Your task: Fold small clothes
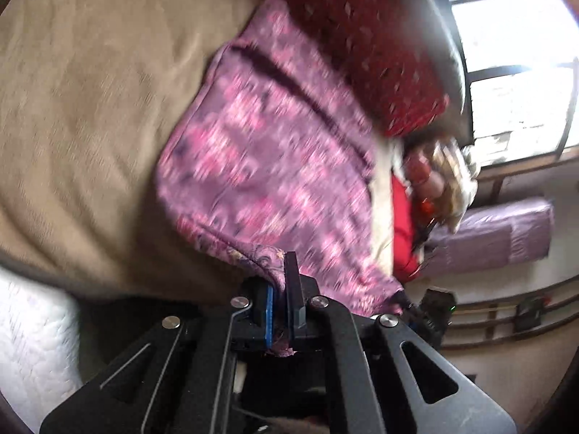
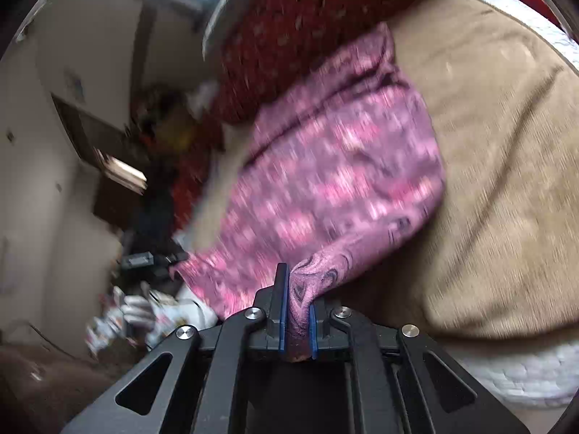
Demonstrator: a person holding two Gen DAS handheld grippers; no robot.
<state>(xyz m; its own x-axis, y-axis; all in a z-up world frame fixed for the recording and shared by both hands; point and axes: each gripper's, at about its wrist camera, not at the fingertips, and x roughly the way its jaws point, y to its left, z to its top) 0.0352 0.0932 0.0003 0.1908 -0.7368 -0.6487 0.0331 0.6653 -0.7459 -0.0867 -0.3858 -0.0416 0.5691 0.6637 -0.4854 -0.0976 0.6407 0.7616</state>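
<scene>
A small pink and purple patterned garment (image 1: 275,166) lies spread over a tan bed cover (image 1: 94,108); both views are blurred by motion. My left gripper (image 1: 279,282) is shut on one near corner of the garment, with cloth pinched between the blue pads. My right gripper (image 2: 297,300) is shut on another corner of the same garment (image 2: 336,181), which bunches between its pads. The garment stretches away from both grippers toward a red patterned pillow (image 1: 369,39). The other gripper shows in each view, at the garment's edge (image 1: 430,311) (image 2: 144,260).
The red pillow (image 2: 307,25) rests on the garment's far edge. A white quilted mattress edge (image 1: 32,340) (image 2: 521,372) shows below the tan cover. A person in red (image 1: 405,217) sits beyond the bed. A window (image 1: 514,65) and a purple roll (image 1: 506,231) are at the right.
</scene>
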